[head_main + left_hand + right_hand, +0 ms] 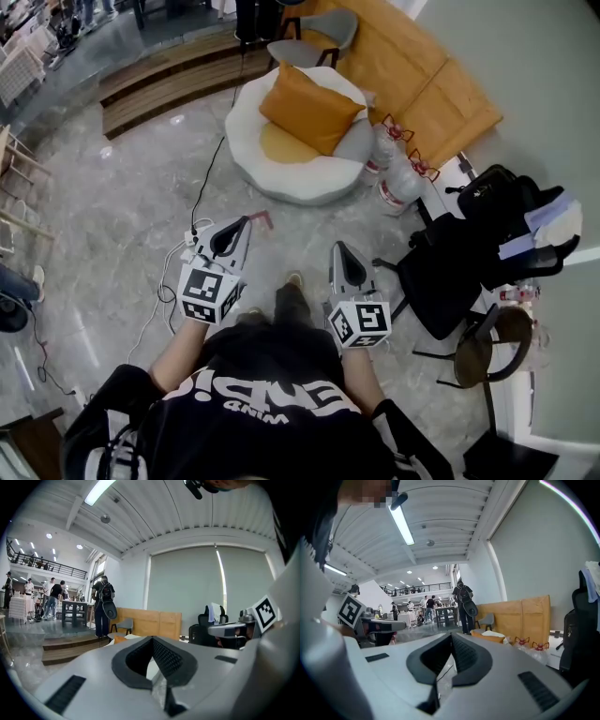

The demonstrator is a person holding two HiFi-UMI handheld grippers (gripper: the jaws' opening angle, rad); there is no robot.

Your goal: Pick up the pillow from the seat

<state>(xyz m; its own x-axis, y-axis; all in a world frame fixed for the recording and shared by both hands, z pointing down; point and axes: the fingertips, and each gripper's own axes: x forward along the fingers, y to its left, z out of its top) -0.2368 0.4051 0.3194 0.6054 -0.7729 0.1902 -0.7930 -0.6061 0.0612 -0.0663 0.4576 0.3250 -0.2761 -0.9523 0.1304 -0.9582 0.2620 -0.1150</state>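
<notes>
Marble floor, open hall: my left gripper and right gripper, both clenched empty, point toward the orange pillow propped on the round white seat well ahead, likely readying my approach.

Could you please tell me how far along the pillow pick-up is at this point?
Done: nothing yet; the orange pillow lies on the white seat, untouched. In hand: nothing; the left gripper and right gripper are well short of the seat, both with jaws together and empty. Left: approach the seat, open a gripper, grasp the pillow and lift it.
</notes>
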